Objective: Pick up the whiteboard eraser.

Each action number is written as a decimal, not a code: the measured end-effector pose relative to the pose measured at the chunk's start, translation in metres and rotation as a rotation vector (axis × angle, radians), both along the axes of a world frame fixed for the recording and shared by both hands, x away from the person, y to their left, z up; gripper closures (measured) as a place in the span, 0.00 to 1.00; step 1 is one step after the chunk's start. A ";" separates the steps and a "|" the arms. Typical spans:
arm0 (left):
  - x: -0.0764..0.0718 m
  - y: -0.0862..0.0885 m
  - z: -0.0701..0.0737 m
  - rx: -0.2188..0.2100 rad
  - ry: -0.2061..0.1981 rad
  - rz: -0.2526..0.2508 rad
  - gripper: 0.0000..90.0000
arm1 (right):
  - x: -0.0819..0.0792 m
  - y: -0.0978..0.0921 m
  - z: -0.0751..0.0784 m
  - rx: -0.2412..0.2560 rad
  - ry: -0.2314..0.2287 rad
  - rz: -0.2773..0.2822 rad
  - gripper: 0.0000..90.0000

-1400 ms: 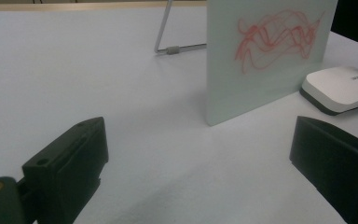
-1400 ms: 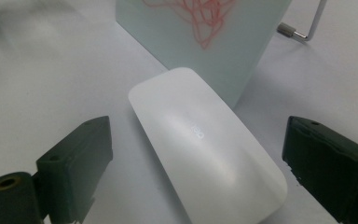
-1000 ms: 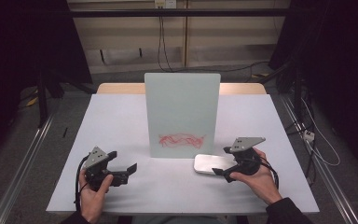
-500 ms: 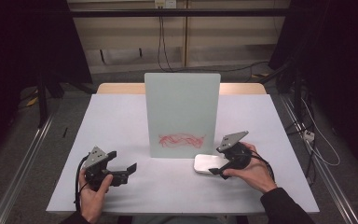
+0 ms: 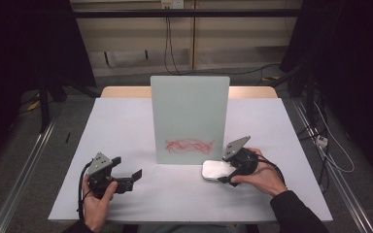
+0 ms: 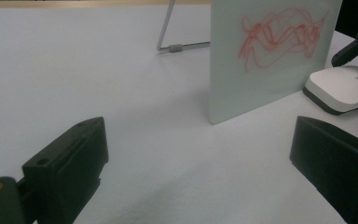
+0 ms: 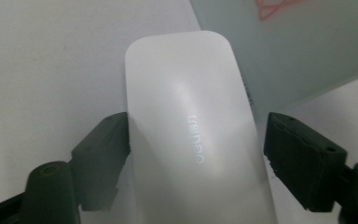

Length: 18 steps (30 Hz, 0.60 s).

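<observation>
High view is showing the right gripper (image 5: 226, 175) reaching over the white eraser (image 5: 217, 170), which is lying flat on the table (image 5: 126, 121) just beside the board's (image 5: 190, 114) lower right corner. Right gripper view is showing its jaws spread on either side of the eraser (image 7: 193, 135), the left-hand jaw touching or nearly touching its edge, the other standing apart. Red scribble (image 5: 189, 145) is sitting low on the upright board. Nearer the table's front left, the left gripper (image 5: 126, 175) is resting with jaws wide apart, holding nothing.
</observation>
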<state>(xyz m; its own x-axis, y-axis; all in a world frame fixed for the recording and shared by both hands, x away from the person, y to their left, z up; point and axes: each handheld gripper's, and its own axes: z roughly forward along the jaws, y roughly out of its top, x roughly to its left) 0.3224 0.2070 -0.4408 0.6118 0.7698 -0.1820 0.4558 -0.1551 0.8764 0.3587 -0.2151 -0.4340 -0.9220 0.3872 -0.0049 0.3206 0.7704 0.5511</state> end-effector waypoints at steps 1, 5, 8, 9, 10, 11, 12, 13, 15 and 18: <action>0.000 0.000 0.000 -0.001 -0.001 -0.001 0.05 | 0.000 0.001 0.000 -0.008 0.002 0.004 0.27; 0.000 0.000 0.000 -0.001 0.000 -0.002 0.05 | 0.001 0.004 -0.004 -0.025 0.011 0.025 0.28; 0.000 0.000 0.000 -0.001 0.001 -0.003 0.05 | 0.002 0.003 -0.004 -0.027 0.003 0.030 0.31; 0.000 0.000 0.000 -0.001 0.001 -0.003 0.05 | 0.002 0.003 -0.004 -0.027 0.003 0.032 0.31; 0.000 0.000 0.000 -0.002 0.001 -0.003 0.05 | 0.002 0.003 -0.004 -0.026 0.004 0.034 0.31; 0.000 0.000 0.000 -0.001 0.000 -0.002 0.05 | 0.002 0.003 -0.004 -0.026 0.009 0.032 0.31; 0.000 0.000 0.000 0.000 0.001 -0.002 0.05 | 0.002 0.004 -0.005 -0.025 -0.001 0.043 0.31; 0.000 0.000 0.000 0.000 0.001 -0.002 0.05 | 0.002 0.004 -0.005 -0.026 0.000 0.045 0.31; 0.000 0.000 0.000 0.001 0.001 0.000 0.05 | 0.003 0.004 -0.005 -0.025 0.000 0.047 0.31; 0.000 0.000 0.000 0.001 0.002 0.000 0.05 | 0.003 0.004 -0.005 -0.022 0.004 0.054 0.32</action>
